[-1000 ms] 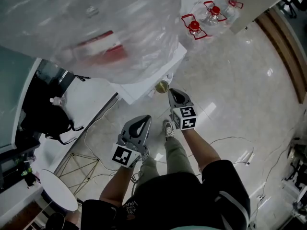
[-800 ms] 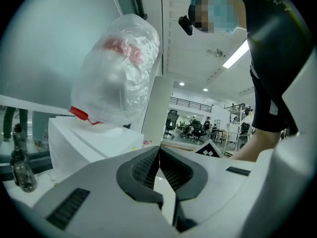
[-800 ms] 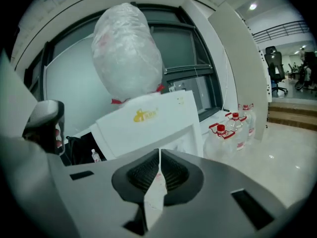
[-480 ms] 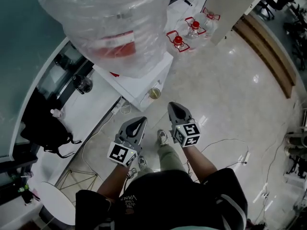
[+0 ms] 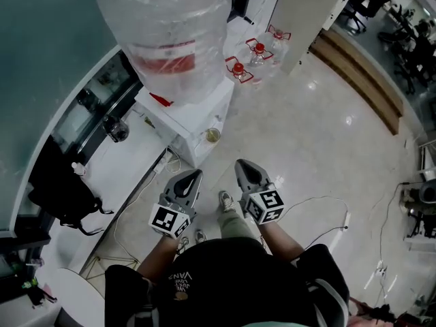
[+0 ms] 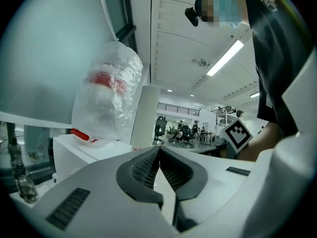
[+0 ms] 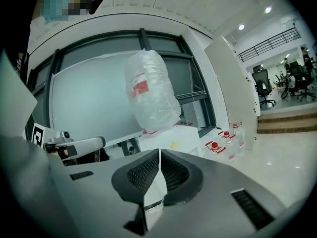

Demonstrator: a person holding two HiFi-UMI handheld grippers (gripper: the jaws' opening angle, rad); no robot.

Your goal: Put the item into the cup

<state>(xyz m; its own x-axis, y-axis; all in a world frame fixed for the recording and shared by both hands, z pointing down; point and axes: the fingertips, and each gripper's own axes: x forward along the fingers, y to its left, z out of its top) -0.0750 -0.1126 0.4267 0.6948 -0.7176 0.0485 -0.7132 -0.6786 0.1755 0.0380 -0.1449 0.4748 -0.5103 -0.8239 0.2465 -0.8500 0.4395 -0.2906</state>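
Observation:
A small paper cup (image 5: 213, 135) with yellowish contents stands on the ledge of the white water dispenser (image 5: 197, 111). My right gripper (image 5: 244, 166) hangs over the floor, short of the cup and to its right. Its jaws are shut on a thin white packet (image 7: 153, 190), which the head view does not show. My left gripper (image 5: 191, 180) is beside it at the same height, jaws closed tip to tip with nothing seen between them. In the right gripper view the dispenser (image 7: 171, 135) lies ahead and the jaws (image 7: 159, 155) hide the cup.
A large plastic-wrapped water bottle (image 5: 167, 36) tops the dispenser. Spare bottles with red caps (image 5: 238, 70) stand on the shiny floor behind it. Cables (image 5: 320, 203) trail across the floor near the person's feet. A dark bag (image 5: 61, 182) and a white counter lie at the left.
Both grippers have drawn back from the dispenser; the cup, close to the right gripper's tip a second ago, is now farther off. Both jaws stay shut.

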